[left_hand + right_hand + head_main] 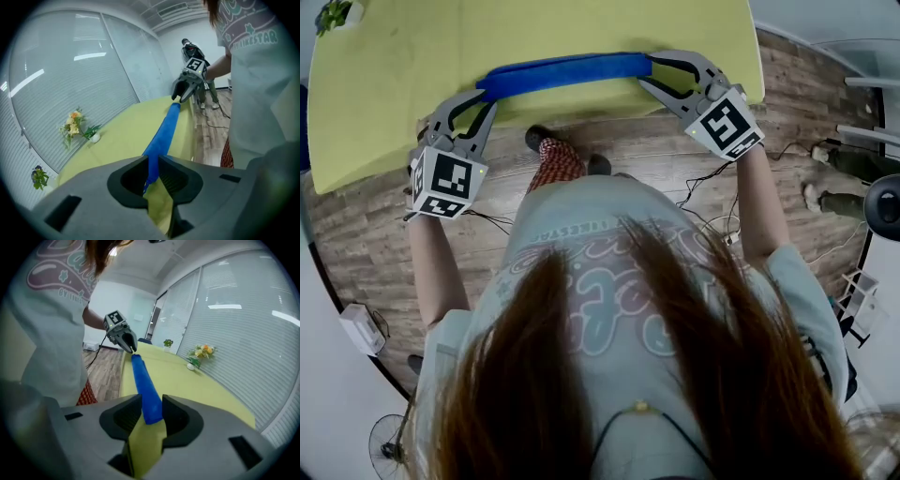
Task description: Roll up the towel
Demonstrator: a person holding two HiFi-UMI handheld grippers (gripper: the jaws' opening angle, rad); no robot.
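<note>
The left gripper (152, 161) has its jaws almost shut. They pinch a thin end of the blue towel (562, 73) between them. The right gripper (151, 404) has its jaws part way open. The other end of the towel sits between them. That end looks round and fat and not squashed.

The towel is rolled into a long thin roll. It lies along the near edge of the table (394, 84), just in front of the person, and reaches from one gripper to the other. Each gripper points down at a slant toward its end of the roll. A yellow-green cloth covers the table.

Far back on the table stands a little white vase (95, 138). It holds yellow and orange flowers (72, 122) with green leaves. Another small bunch of flowers (39, 174) shows further along, but I cannot tell what it stands in.

Behind the table are big windows with blinds (234, 319). Under the table edge is a brown wood floor (656, 159) with black cables (703, 183) on it.
</note>
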